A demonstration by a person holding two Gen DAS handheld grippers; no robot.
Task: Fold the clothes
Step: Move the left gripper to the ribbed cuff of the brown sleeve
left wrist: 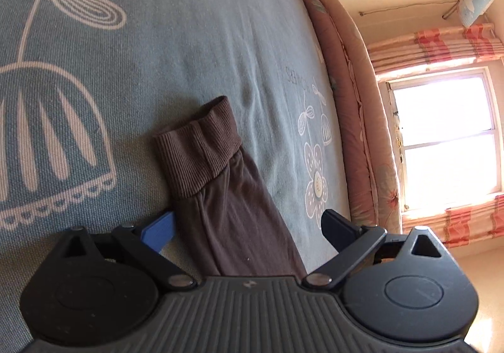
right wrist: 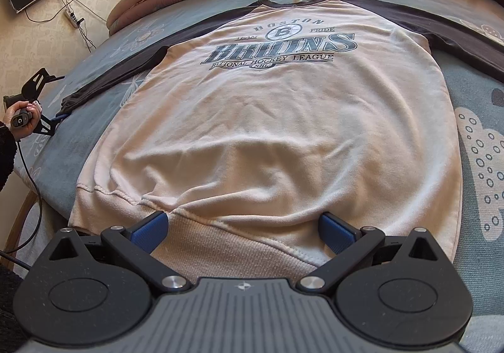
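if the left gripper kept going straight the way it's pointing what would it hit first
Likely the brown sleeve lying between the open left gripper's fingers, then its ribbed cuff; past that, only the blue bedspread. Height above the fabric is unclear.

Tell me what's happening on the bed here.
A person is starting to fold a sweatshirt spread flat on the bed. The left gripper has open jaws either side of a dark sleeve near its cuff; the right gripper sits open at the hem. Nothing is folded yet.

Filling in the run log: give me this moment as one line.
stage: pre-fold | sweatshirt: flat on bed | left hand-held gripper: open around sleeve cuff | right hand-held gripper: open at hem
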